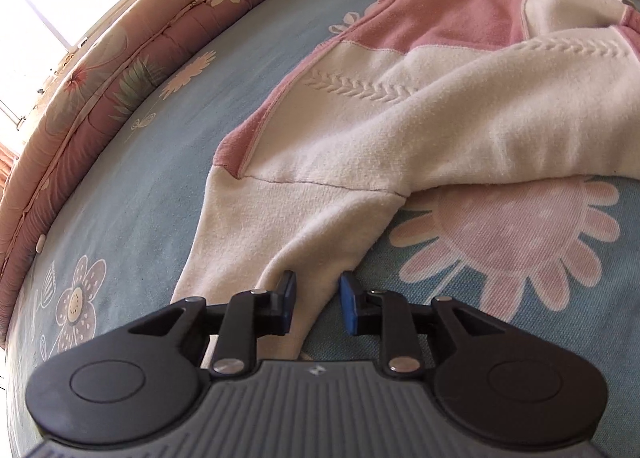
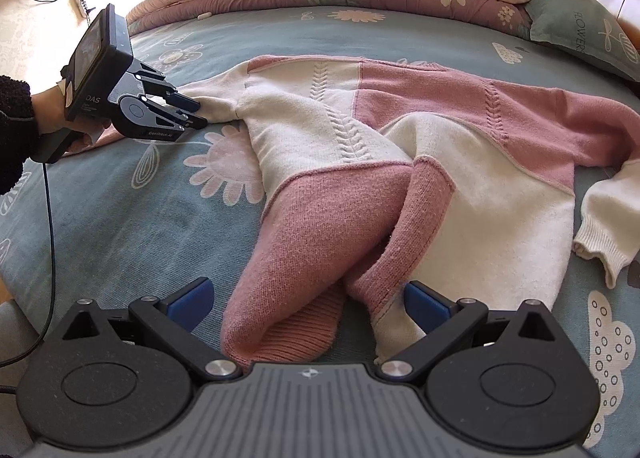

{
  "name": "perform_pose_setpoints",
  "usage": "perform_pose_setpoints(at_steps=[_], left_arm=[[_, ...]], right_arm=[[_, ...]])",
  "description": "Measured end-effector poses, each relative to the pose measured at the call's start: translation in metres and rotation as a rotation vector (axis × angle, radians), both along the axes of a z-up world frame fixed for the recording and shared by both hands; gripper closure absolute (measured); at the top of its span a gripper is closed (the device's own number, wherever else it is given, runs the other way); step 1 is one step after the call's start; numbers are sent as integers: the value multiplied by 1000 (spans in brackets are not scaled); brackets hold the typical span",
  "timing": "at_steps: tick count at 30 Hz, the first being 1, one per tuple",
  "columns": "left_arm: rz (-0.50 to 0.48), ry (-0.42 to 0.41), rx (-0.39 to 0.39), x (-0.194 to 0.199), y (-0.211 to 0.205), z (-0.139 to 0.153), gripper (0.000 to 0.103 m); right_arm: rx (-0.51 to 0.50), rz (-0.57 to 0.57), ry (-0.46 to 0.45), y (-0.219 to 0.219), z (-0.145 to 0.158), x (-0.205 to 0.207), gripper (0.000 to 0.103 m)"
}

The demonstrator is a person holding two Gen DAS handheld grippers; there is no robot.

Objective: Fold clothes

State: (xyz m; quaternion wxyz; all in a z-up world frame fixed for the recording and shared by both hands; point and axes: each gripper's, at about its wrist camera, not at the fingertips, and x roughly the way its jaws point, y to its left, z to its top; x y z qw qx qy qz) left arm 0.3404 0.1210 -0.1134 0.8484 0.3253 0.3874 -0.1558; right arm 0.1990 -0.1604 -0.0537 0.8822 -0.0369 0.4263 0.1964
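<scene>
My pink-and-cream sweater (image 2: pixel 400 146) lies rumpled mid-bed (image 2: pixel 120 218); left gripper (image 1: pixel 316 304) narrow, perhaps pinching a sleeve; right gripper (image 2: pixel 308 306) wide.

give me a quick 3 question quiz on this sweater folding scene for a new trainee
1. True or false: the right tongs are shut tight on the sweater.
2. Which part of the sweater do the left tongs straddle? A) the pink hem B) a cream sleeve C) the collar
3. Fill in: the sweater lies on a blue bedsheet printed with ____.

Key
1. False: the jaws are wide open, with the pink folds between them.
2. B. The jaws show a gap, with cream fabric between them.
3. Flowers.
</scene>
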Motion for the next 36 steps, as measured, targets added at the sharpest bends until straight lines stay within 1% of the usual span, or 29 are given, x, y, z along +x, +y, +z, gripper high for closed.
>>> perform_pose_setpoints(at_steps=[1,2,4,5,8,10,11,12,13,14,17,18,19,20,21,23,24,25,27,28,31,35,36], left_arm=[[-4,8,-2,2,0,0,83],[14,26,-45,3,3,3,85],[51,62,-133,5,9,11,100],[70,80,-177,6,12,14,103],[113,145,-309,6,21,26,103],[113,186,-344,-1,25,31,103],[101,223,-378,-3,28,34,102],[88,260,-412,-5,31,37,97],[85,236,-412,-9,33,40,88],[82,210,-412,-12,35,43,87],[196,124,-403,-4,48,41,83],[243,119,-395,0,54,36,78],[290,114,-387,4,59,31,76],[327,128,-385,5,66,25,76],[364,142,-383,6,74,18,73],[391,123,-458,-10,92,19,68],[417,126,-484,-18,102,19,62],[440,122,-491,-27,110,19,59],[488,119,-451,-45,128,16,59],[515,122,-453,-51,138,17,59],[615,107,-533,-61,165,28,59],[665,20,-692,-46,186,40,54],[671,13,-671,-42,184,37,53]], right_arm=[[-2,1,-2,0,0,0,0],[-1,0,-2,1,0,0,0],[3,-5,-3,0,0,0,0],[6,-5,-4,0,0,-1,0],[16,-4,-7,-2,1,-2,0],[24,-8,-5,-3,1,-2,0],[27,-11,-4,-3,1,-2,0],[29,-11,-3,-3,1,-1,0],[27,-11,-3,-2,1,-1,0],[26,-10,-4,-2,1,-1,0],[21,-6,-6,1,2,-3,0],[19,-4,-8,1,3,-4,0],[18,-3,-10,1,4,-5,0],[16,-1,-11,1,5,-6,0],[14,0,-13,1,6,-6,0],[12,-1,-17,0,7,-8,0],[12,-4,-18,-1,7,-8,0],[14,-7,-16,-1,7,-8,0],[17,-9,-14,-1,7,-8,0],[19,-6,-13,0,7,-8,0],[21,7,-16,5,7,-9,0],[7,29,-21,17,10,-12,0],[3,34,-23,19,11,-12,0]])
